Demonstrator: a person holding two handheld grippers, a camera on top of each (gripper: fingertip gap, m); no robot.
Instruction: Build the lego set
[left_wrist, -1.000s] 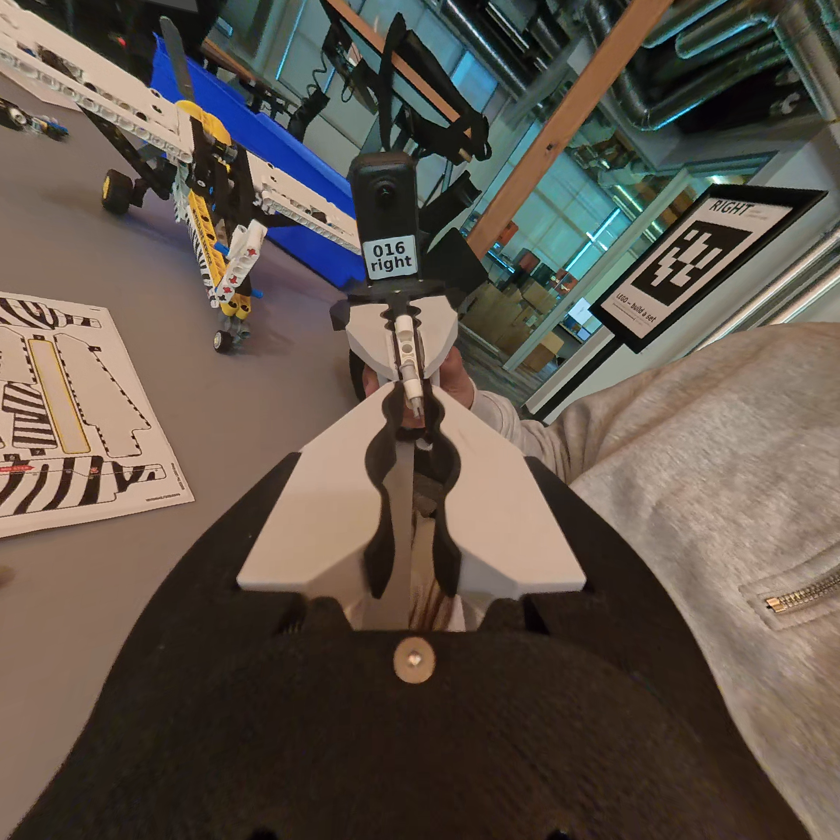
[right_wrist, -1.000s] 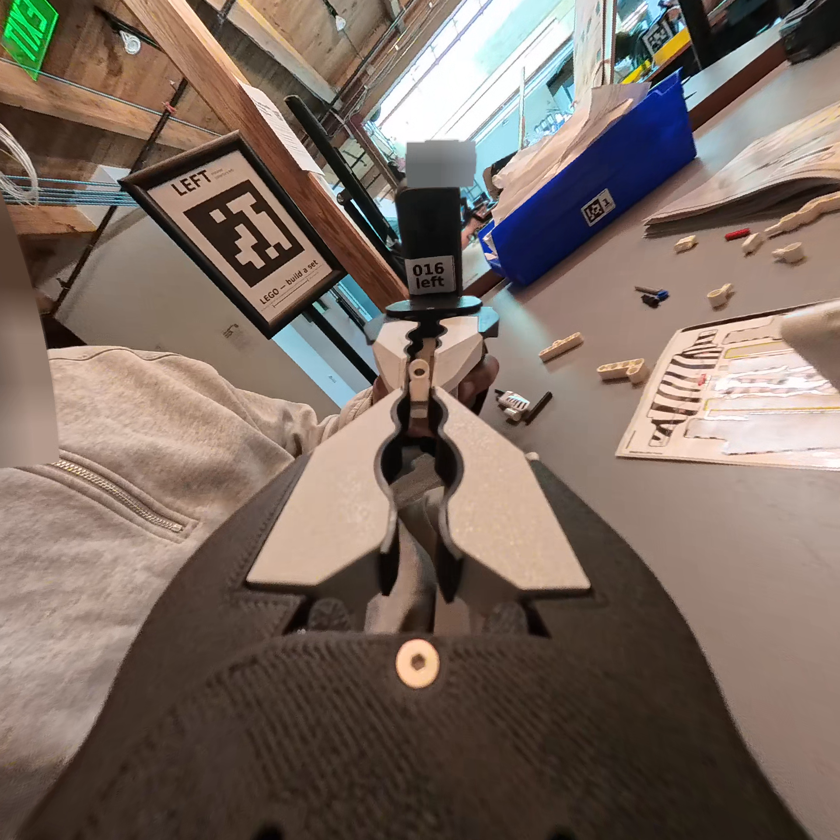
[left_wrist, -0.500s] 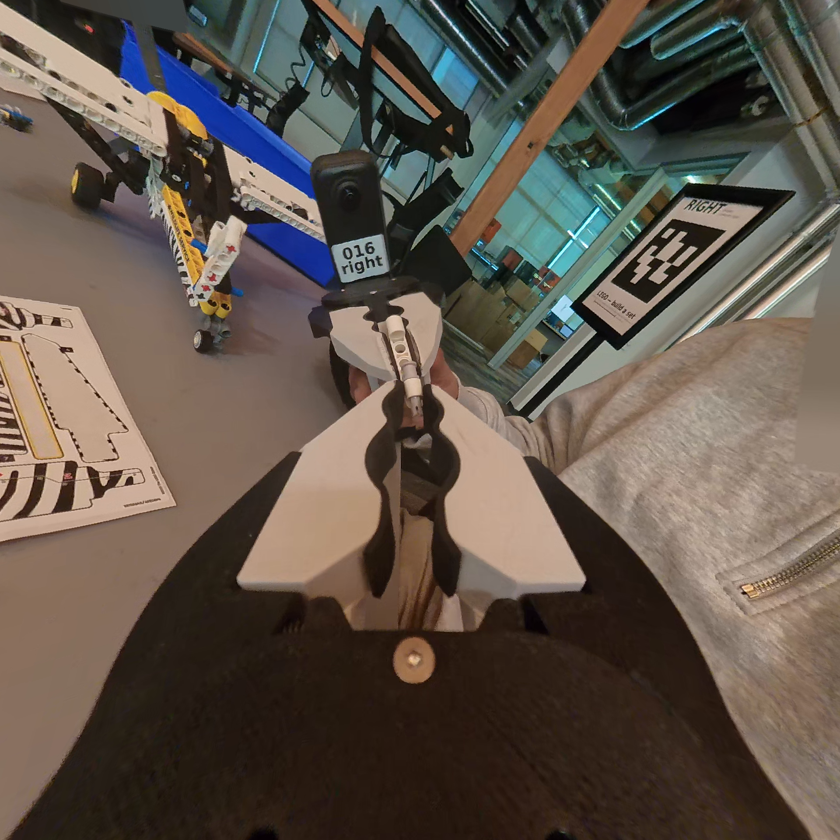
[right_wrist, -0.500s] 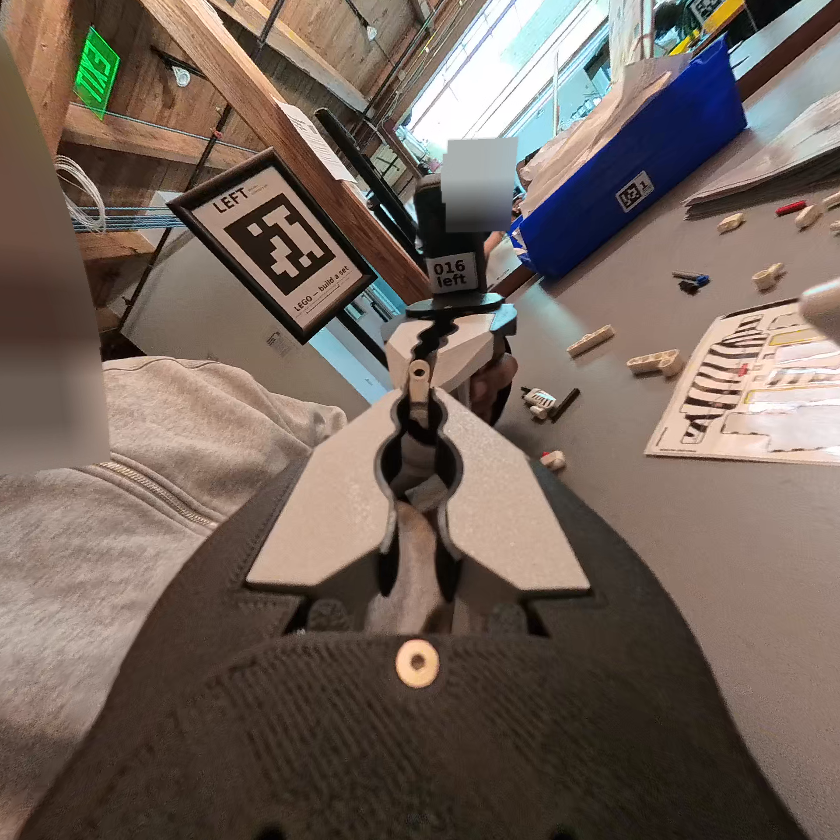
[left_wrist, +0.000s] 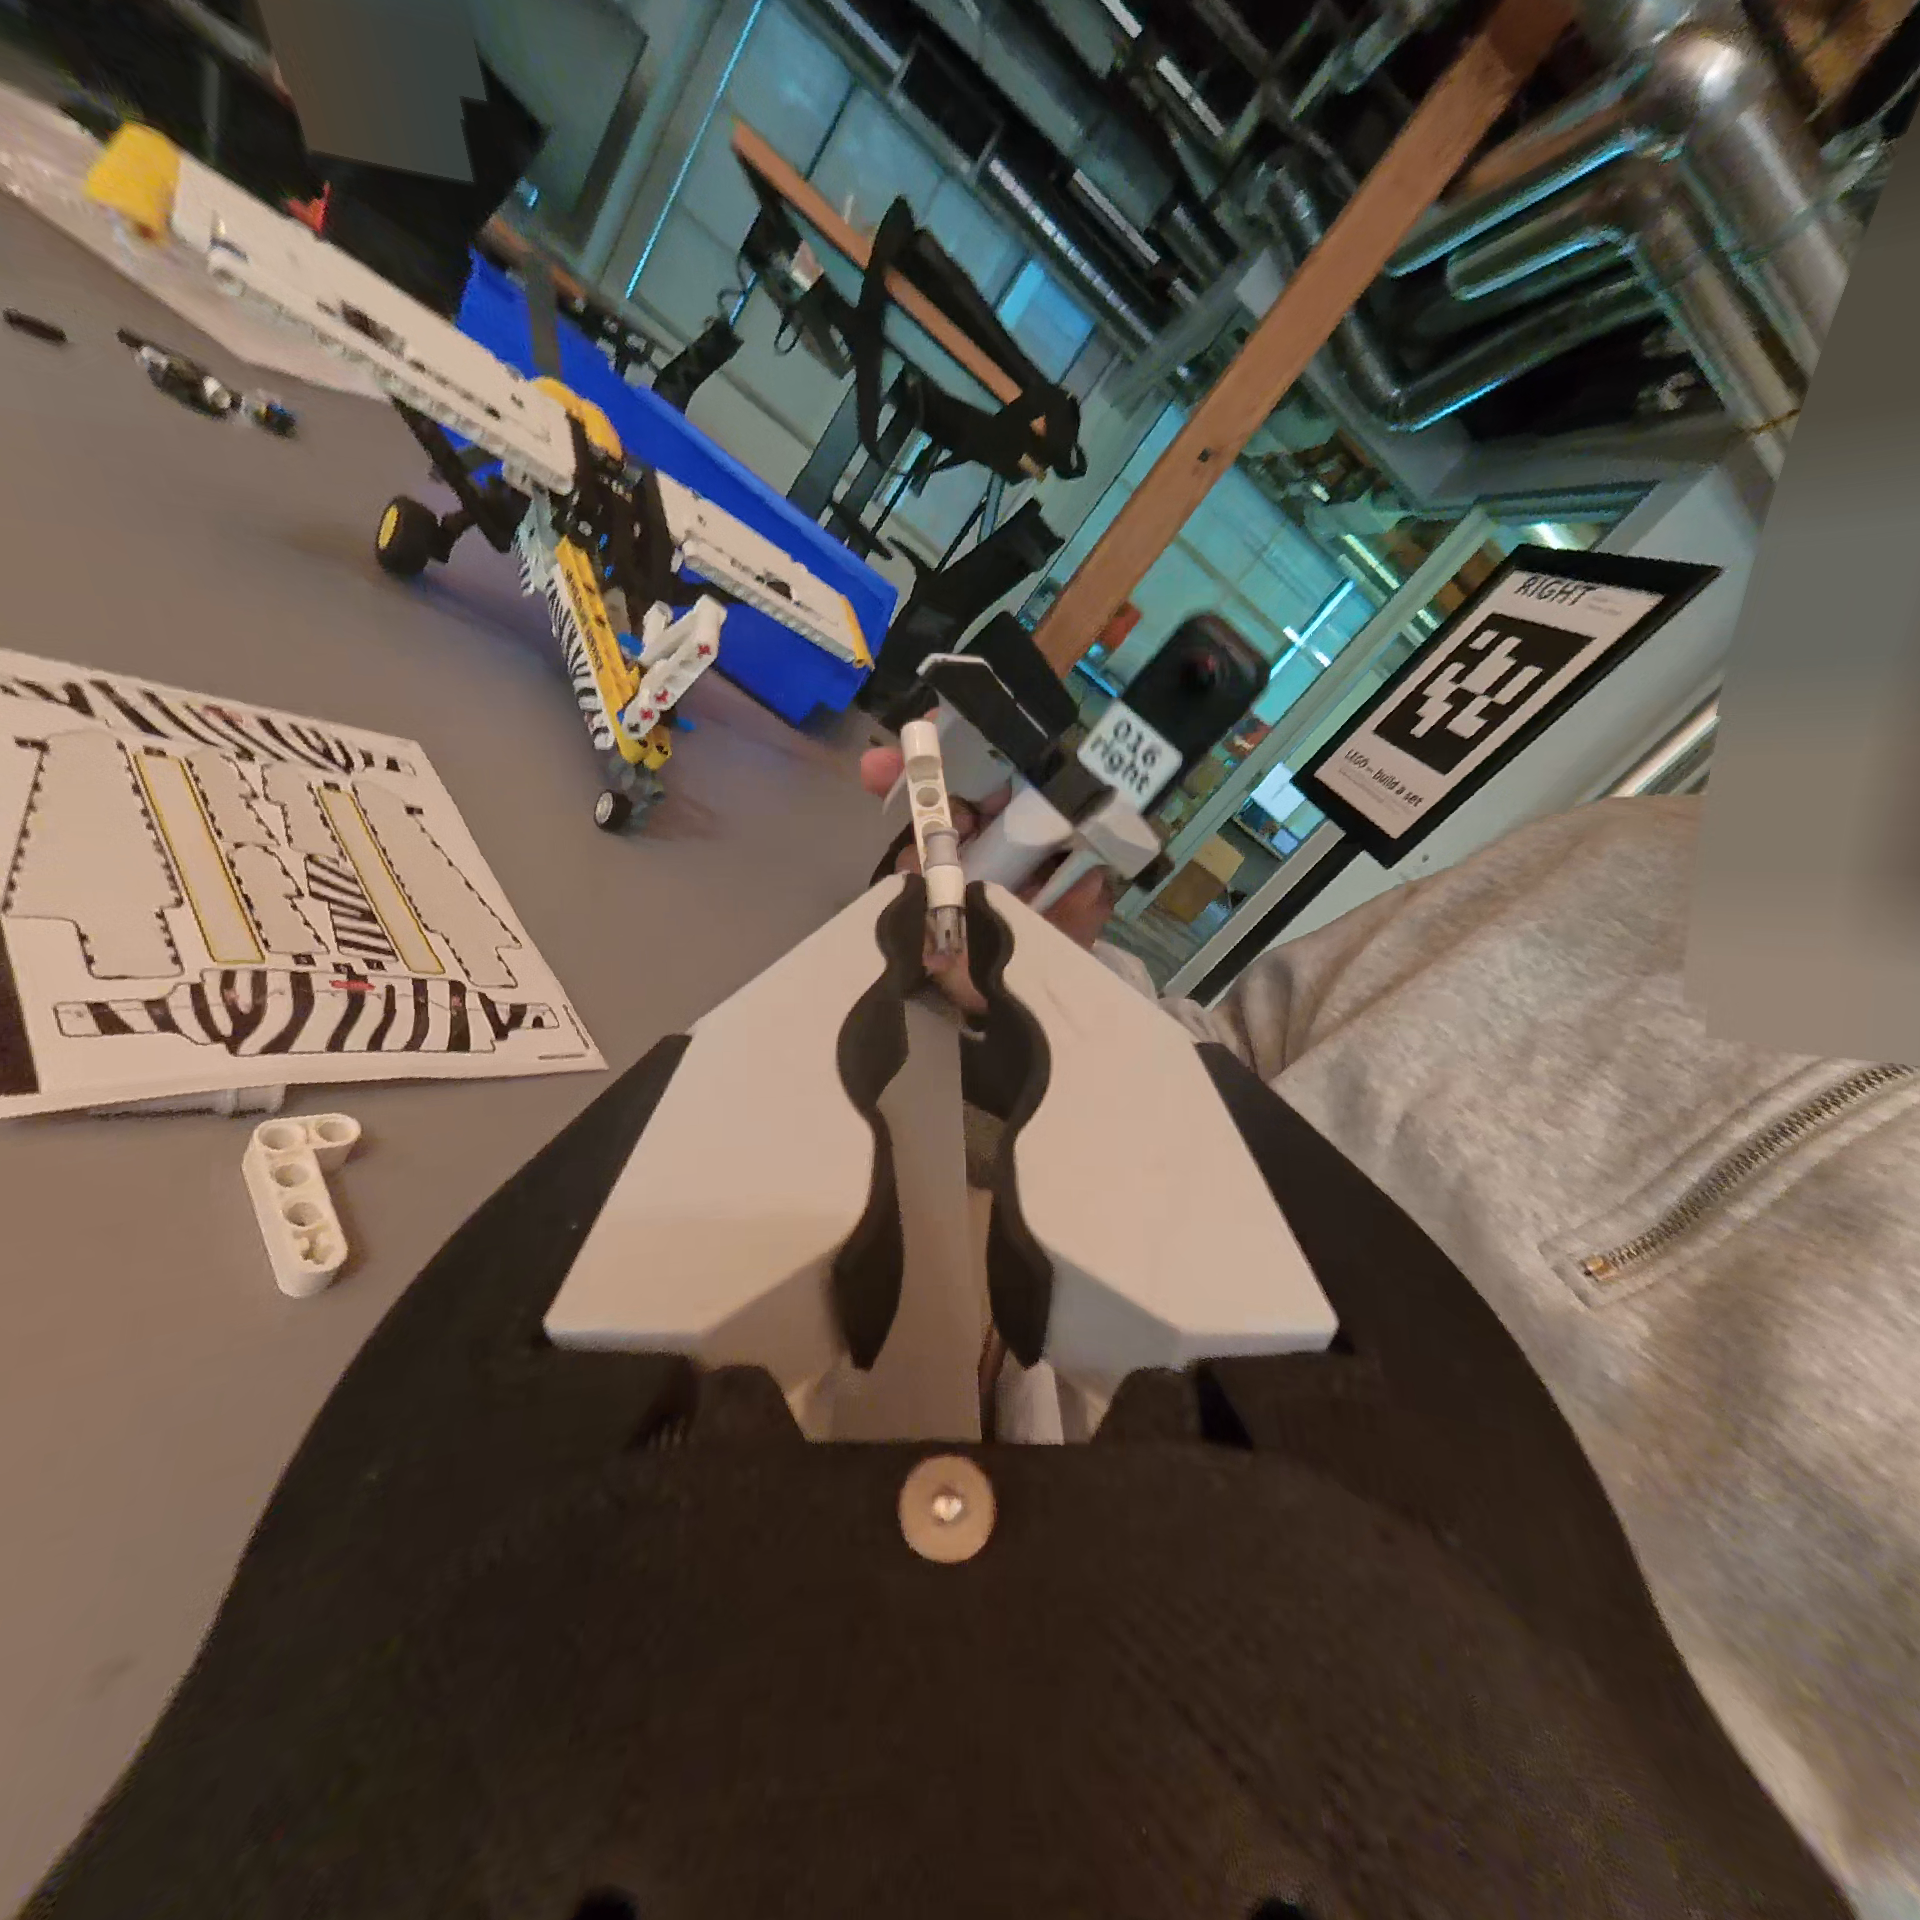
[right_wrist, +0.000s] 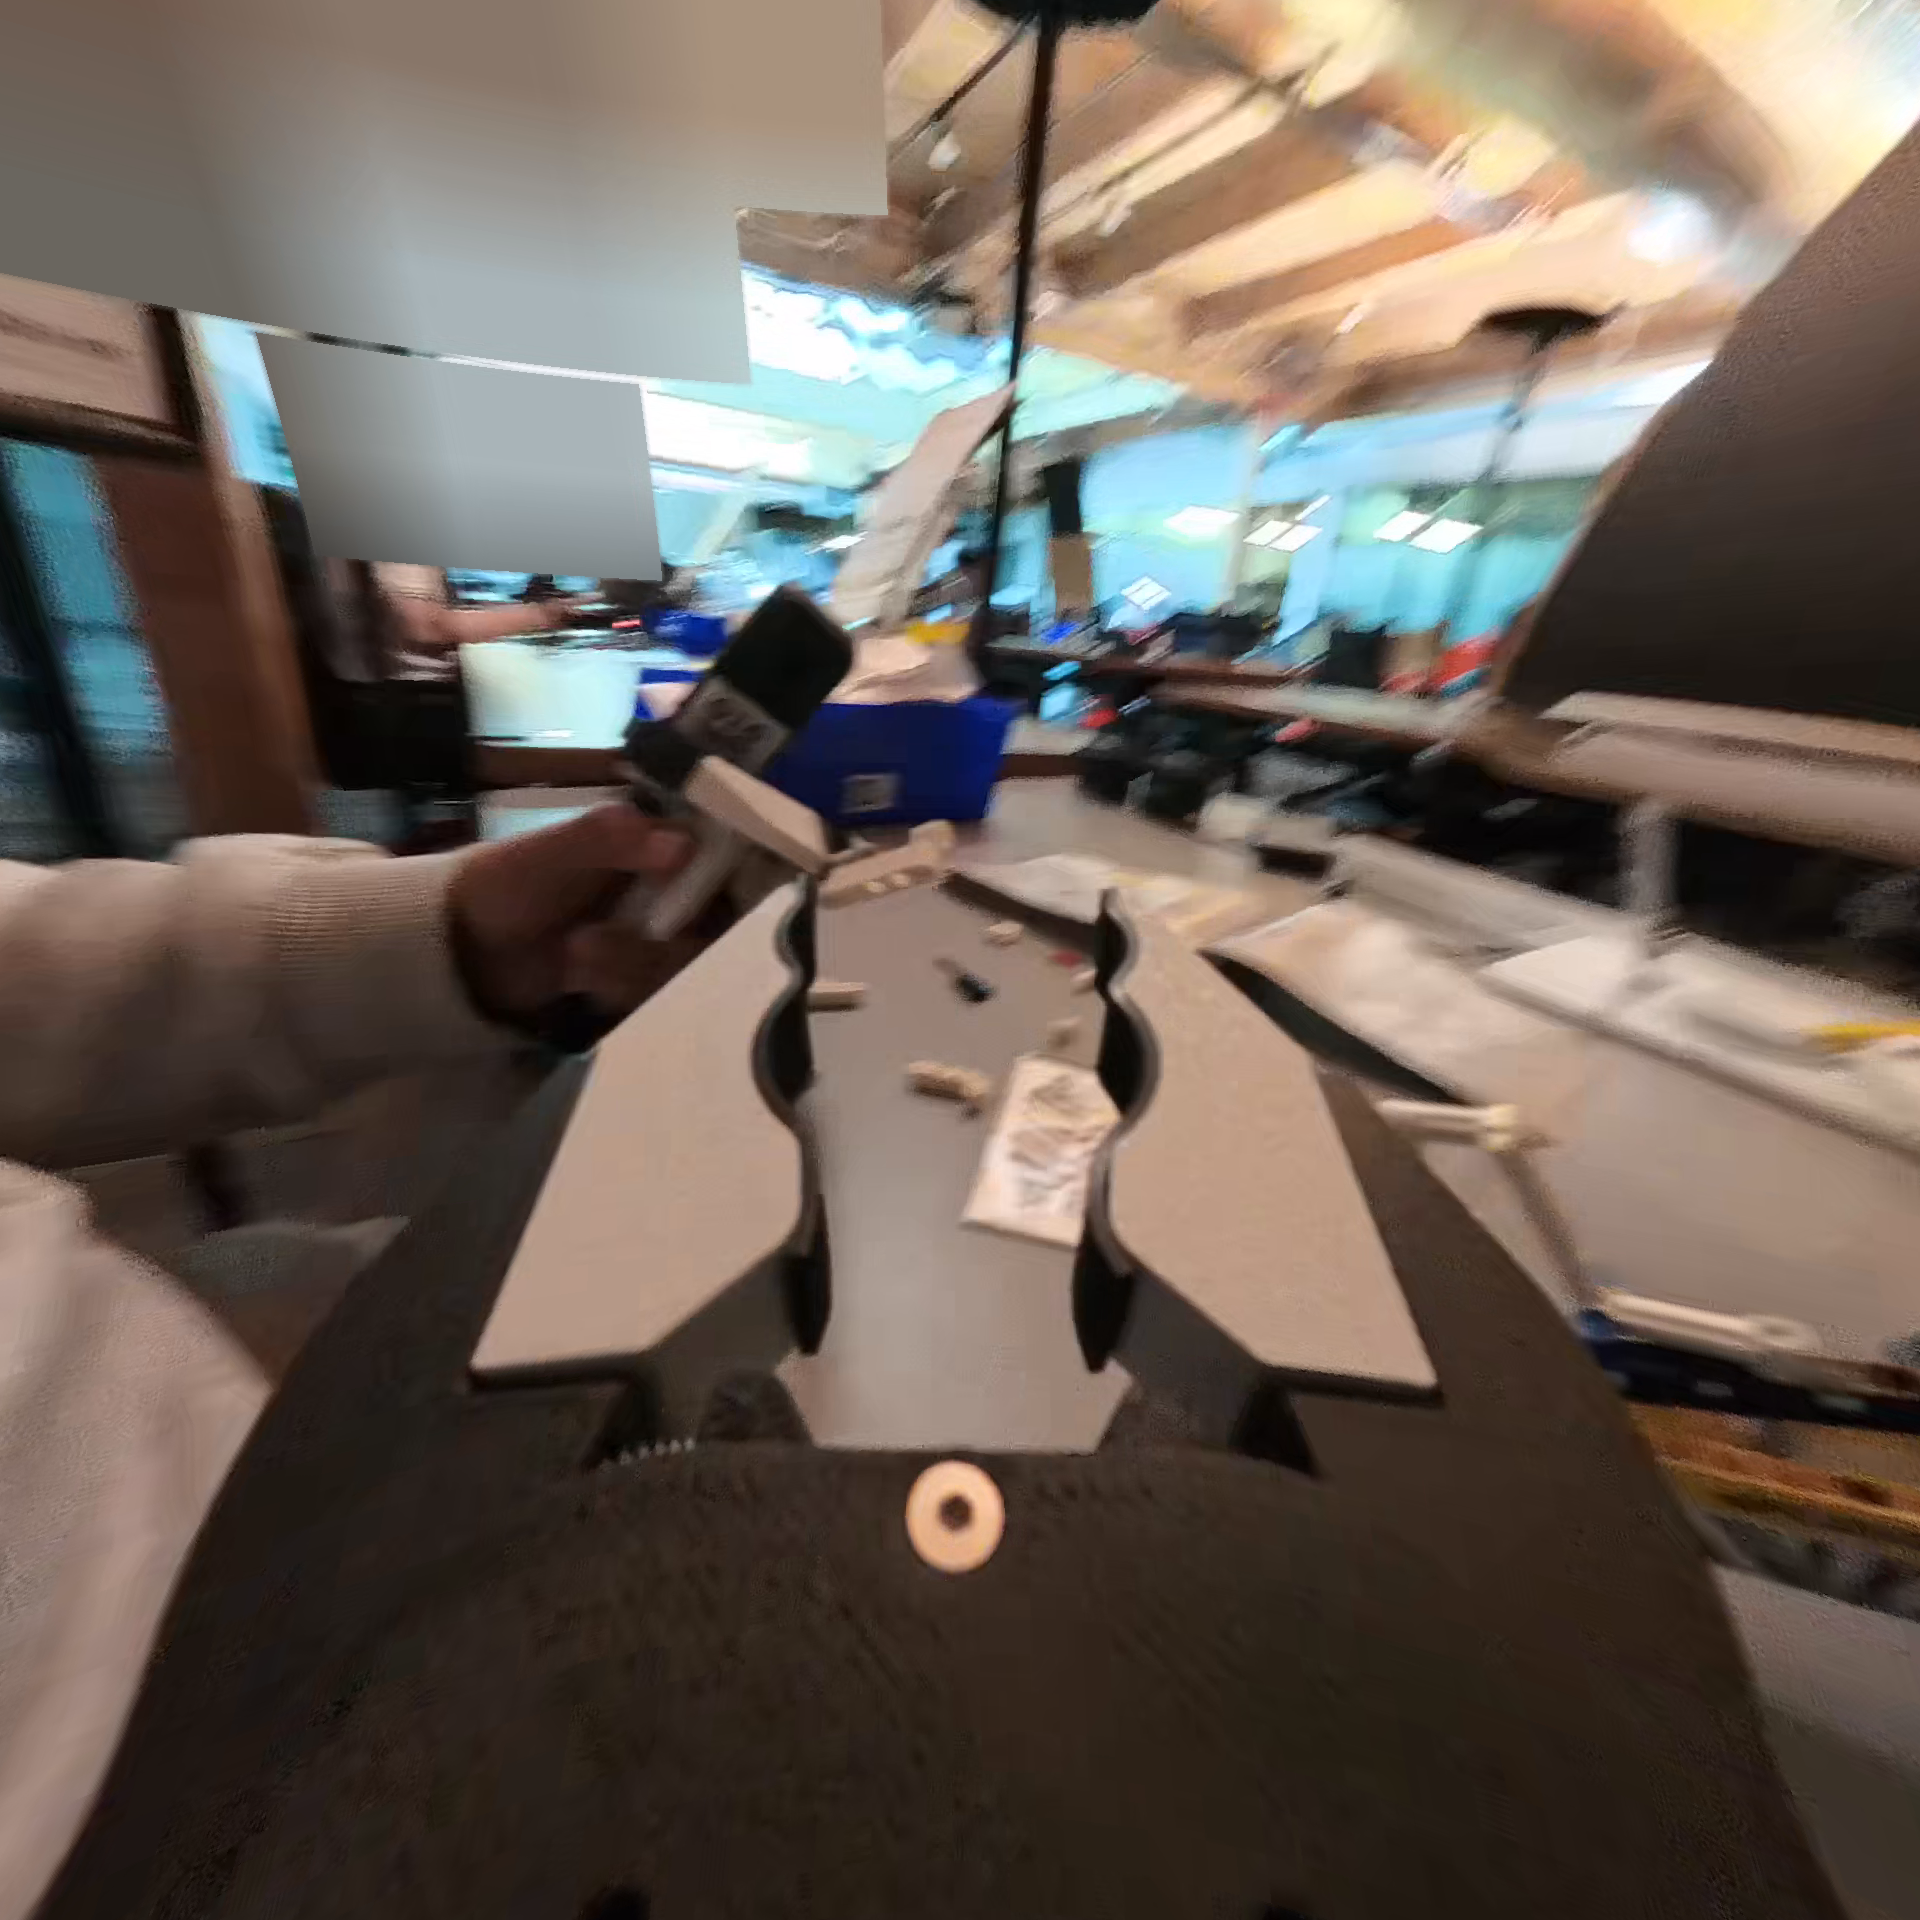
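While left gripper (left_wrist: 943, 906) clamps a white lego beam (left_wrist: 928, 821) at its tips, right gripper (right_wrist: 951, 914) gapes, holding nothing. Sticker sheet (left_wrist: 239, 894), L-shaped piece (left_wrist: 296, 1195) and plane model (left_wrist: 582, 540) lie left, on grey table (left_wrist: 135, 1455); blurred workshop beyond.

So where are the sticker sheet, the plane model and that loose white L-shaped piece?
Sticker sheet (left_wrist: 260, 914): left wrist view, middle of the sheet.
Plane model (left_wrist: 597, 566): left wrist view, on its yellow and striped body.
L-shaped piece (left_wrist: 296, 1195): left wrist view, on its long arm.
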